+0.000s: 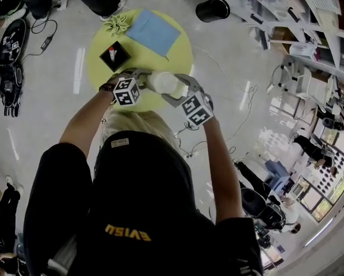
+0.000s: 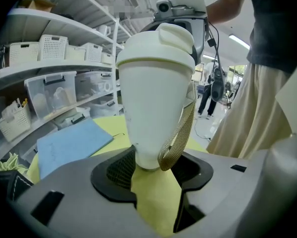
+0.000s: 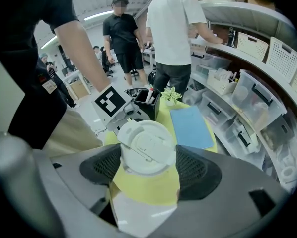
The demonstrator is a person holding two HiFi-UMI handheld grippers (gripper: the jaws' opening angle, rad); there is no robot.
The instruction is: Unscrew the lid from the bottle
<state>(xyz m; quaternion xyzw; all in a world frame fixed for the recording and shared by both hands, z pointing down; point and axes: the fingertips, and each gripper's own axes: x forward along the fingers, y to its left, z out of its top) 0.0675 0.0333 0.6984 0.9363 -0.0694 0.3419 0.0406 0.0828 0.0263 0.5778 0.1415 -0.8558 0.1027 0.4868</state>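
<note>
Both claws are on the thing at once. The left gripper (image 2: 152, 170) is pinching the narrow foot of the white plastic bottle (image 2: 156, 103), and the right gripper (image 3: 148, 166) has its mesh pads squeezed onto either side of the flip-top lid (image 3: 147, 147). So the bottle's hanging on its side in the air between them, over the round yellow table (image 1: 97, 68), not resting on anything. It looks like smooth, hard plastic and probably light, so I'd guess slippery rather than fragile. That tapered foot is a sketchy place to hold against a twist; gripping higher on the body would likely bite better. The lid rim seems the right spot for turning. A woven strap (image 2: 181, 138) dangles by the left pad and could snag. Further out on the table sit a blue folder (image 1: 153, 32) and a small black box (image 1: 115, 56).
</note>
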